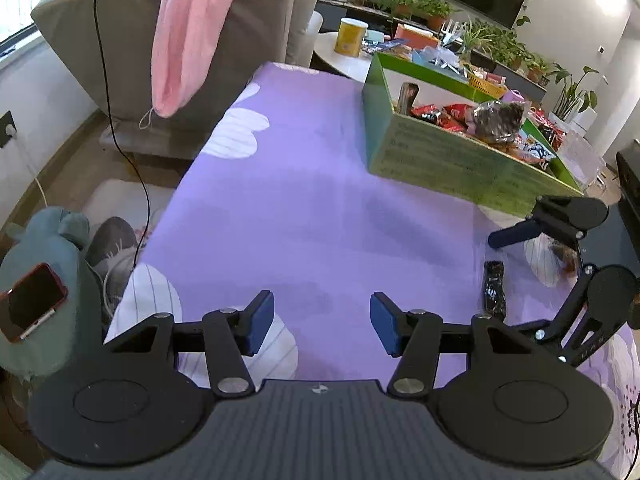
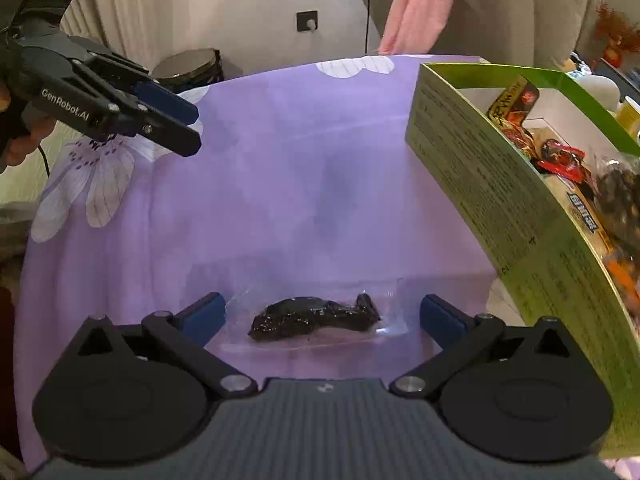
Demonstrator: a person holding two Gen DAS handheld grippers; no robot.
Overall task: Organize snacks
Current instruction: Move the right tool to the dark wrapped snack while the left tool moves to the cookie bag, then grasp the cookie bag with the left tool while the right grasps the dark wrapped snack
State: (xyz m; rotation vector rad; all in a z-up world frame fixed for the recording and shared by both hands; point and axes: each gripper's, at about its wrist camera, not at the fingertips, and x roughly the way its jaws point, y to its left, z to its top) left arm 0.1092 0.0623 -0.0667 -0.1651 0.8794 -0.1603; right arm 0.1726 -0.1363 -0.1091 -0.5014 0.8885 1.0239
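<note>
Left wrist view: the left gripper (image 1: 322, 322) was open over the bare cloth (image 1: 320, 200); the box (image 1: 452, 160) stood far right.

Right wrist view: the right gripper (image 2: 322, 320) was open around a snack (image 2: 316, 316), not pressing it, beside the box (image 2: 500, 200).

A glossy clear plastic snack packet (image 2: 316, 316) lies on smooth, matt purple floral cloth (image 2: 260, 184), near a matt green cardboard box (image 2: 480, 184) of shiny wrappers.

Grey sofa (image 1: 248, 32), white wall (image 2: 248, 20) — potted plants (image 1: 416, 2)
</note>
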